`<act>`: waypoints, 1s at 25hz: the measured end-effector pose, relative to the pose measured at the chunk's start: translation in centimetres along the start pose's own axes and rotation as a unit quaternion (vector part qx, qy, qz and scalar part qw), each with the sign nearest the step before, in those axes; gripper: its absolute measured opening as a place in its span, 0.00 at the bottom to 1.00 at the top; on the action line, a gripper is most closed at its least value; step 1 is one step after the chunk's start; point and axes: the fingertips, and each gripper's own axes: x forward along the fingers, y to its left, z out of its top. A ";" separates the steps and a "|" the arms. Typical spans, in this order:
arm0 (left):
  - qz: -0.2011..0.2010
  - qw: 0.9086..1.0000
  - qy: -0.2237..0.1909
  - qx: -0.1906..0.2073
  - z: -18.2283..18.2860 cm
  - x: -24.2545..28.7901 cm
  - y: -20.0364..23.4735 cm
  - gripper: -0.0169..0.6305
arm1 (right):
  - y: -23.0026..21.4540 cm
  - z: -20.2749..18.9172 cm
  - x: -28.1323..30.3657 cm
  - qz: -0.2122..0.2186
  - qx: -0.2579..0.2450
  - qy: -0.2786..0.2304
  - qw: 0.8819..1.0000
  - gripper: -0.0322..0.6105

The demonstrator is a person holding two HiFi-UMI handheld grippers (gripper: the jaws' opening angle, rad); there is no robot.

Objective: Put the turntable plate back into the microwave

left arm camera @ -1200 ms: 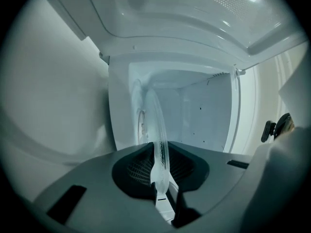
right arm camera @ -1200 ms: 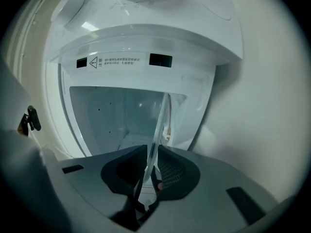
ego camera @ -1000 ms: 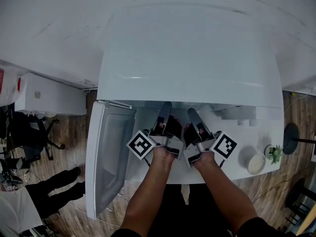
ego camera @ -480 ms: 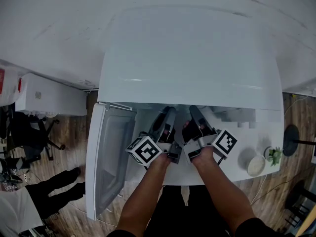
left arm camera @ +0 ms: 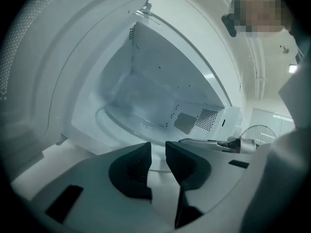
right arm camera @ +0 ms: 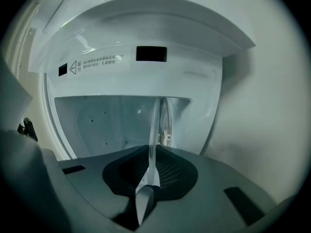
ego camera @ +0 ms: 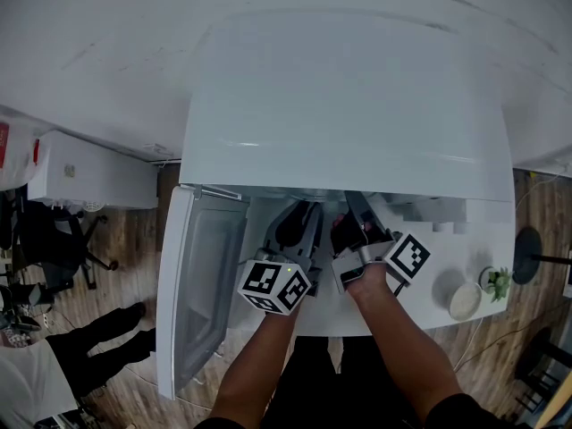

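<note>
The white microwave (ego camera: 340, 105) stands with its door (ego camera: 201, 275) swung open to the left. The clear glass turntable plate (right arm camera: 154, 125) reaches into the cavity; its curved rim (left arm camera: 131, 124) shows low inside in the left gripper view. My right gripper (ego camera: 353, 213) is shut on the plate's near rim, which runs edge-on between its pads (right arm camera: 170, 171). My left gripper (ego camera: 299, 226) sits just left of it at the cavity mouth, rolled over. Its jaws (left arm camera: 158, 147) have just been closing, but a gap remains and nothing is between them.
The microwave sits on a white counter (ego camera: 438, 266) with a small white bowl (ego camera: 464, 298) and a little plant (ego camera: 497, 280) at the right. A white box (ego camera: 89, 181) and a chair (ego camera: 54, 239) stand at the left. A person's legs (ego camera: 98, 333) are on the wooden floor.
My left gripper has rolled, so its marker cube swung from the left side round to the near side, and it drew slightly back. The right gripper stayed put on the plate.
</note>
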 end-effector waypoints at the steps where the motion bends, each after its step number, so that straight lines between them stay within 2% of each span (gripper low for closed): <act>1: 0.002 1.000 0.002 0.007 0.1 0.1 0.0 0.19 | 0.1 0.0 0.1 0.000 -0.008 0.000 1.000 0.14; 5: 0.009 1.000 0.009 0.017 0.0 0.5 0.2 0.19 | 0.3 -0.1 0.0 -0.014 -0.071 0.010 0.997 0.16; 8: 0.021 1.000 0.014 0.018 -0.3 0.6 0.7 0.18 | -0.4 -0.7 -0.4 -0.051 -0.145 0.038 0.987 0.18; 12: 0.027 0.999 0.019 0.035 -0.5 0.8 0.6 0.15 | -0.7 -0.6 -1.1 -0.114 -0.293 0.070 0.947 0.19; 13: 0.026 0.999 0.020 0.040 -0.6 0.9 0.5 0.15 | -0.6 -0.5 -1.3 -0.125 -0.325 0.073 0.934 0.17; 14: 0.025 0.999 0.022 0.042 -0.7 1.0 0.4 0.15 | -0.5 -0.5 -1.6 -0.135 -0.357 0.076 0.921 0.10; 16: 0.025 0.998 0.023 0.045 -0.7 1.0 0.3 0.14 | -0.3 -0.6 -2.1 -0.142 -0.410 0.084 0.897 0.07; 21: 0.028 0.997 0.025 0.064 -0.8 1.1 0.2 0.14 | 0.5 -1.1 -3.1 -0.134 -0.496 0.096 0.852 0.07; 25: 0.034 0.996 0.026 0.076 -1.0 0.2 0.1 0.13 | 1.4 -1.9 -4.2 -0.126 -0.542 0.102 0.824 0.07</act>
